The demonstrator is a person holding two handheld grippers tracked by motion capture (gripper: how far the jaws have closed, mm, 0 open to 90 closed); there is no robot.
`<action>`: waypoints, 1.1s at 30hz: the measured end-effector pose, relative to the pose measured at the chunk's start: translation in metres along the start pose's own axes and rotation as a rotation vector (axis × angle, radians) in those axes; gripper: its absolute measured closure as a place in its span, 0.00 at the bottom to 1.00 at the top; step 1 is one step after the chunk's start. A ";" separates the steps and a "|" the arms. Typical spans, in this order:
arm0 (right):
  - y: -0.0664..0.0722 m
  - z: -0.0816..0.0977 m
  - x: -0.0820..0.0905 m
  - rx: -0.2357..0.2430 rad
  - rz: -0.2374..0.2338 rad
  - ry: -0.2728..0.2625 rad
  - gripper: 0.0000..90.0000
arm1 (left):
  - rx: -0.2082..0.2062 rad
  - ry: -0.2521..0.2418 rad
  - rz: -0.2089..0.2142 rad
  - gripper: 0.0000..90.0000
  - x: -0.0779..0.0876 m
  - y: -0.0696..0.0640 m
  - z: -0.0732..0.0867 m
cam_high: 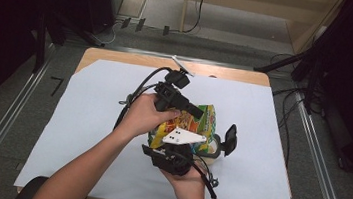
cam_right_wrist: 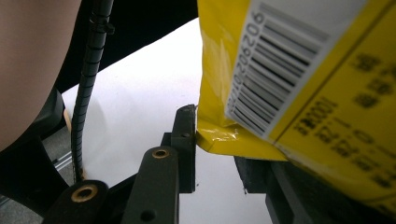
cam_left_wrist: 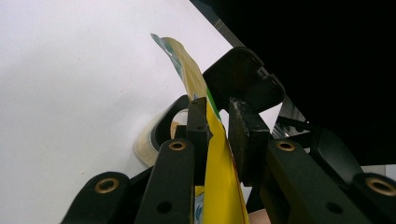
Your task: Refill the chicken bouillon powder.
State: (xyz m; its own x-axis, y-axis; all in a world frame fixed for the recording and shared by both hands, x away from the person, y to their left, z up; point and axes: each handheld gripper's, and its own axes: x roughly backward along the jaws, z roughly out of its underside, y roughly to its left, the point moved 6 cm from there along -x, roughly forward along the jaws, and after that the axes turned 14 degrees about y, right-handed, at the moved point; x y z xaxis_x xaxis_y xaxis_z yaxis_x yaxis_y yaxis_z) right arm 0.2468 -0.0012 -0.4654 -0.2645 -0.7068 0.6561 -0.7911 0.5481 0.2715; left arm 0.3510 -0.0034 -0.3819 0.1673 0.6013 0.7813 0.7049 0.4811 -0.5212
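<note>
Jaws: both pairs nearly closed, pinching bag (cam_high: 197, 124) edges | left gripper (cam_left_wrist: 217, 126), right gripper (cam_right_wrist: 219, 154) on opposite sides | bag held upright over open container (cam_high: 215, 146) at paper (cam_high: 86, 119) centre, judged for tearing or pouring.

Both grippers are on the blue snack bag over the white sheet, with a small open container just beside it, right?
Not quite: the bag is yellow, not blue, as the right gripper view shows on its barcode side. The rest stands: the left gripper and right gripper both have it between their jaws over the white sheet, with the open container beside it.
</note>
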 end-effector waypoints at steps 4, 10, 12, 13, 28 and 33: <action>0.000 0.000 0.000 0.001 0.000 0.001 0.81 | 0.002 0.000 0.001 0.88 0.000 0.001 0.000; -0.001 0.000 -0.001 0.004 0.005 0.003 0.81 | 0.005 -0.003 0.002 0.88 -0.001 0.002 0.000; -0.001 0.000 -0.001 0.004 0.004 0.004 0.81 | 0.007 -0.004 0.003 0.88 -0.001 0.002 0.000; -0.001 0.000 -0.001 0.004 0.004 0.004 0.81 | 0.008 -0.005 0.004 0.88 -0.001 0.002 0.000; 0.000 0.000 0.000 0.020 0.019 0.011 0.81 | 0.020 0.001 0.015 0.88 -0.001 0.005 -0.001; 0.000 0.000 -0.001 0.022 0.023 0.014 0.81 | 0.024 0.003 0.016 0.88 -0.001 0.007 -0.001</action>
State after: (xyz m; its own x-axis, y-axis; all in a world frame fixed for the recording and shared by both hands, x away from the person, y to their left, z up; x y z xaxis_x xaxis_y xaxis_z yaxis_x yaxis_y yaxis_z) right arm 0.2475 -0.0007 -0.4660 -0.2752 -0.6876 0.6719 -0.7970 0.5540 0.2405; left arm 0.3562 -0.0013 -0.3865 0.1807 0.6069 0.7739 0.6855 0.4866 -0.5416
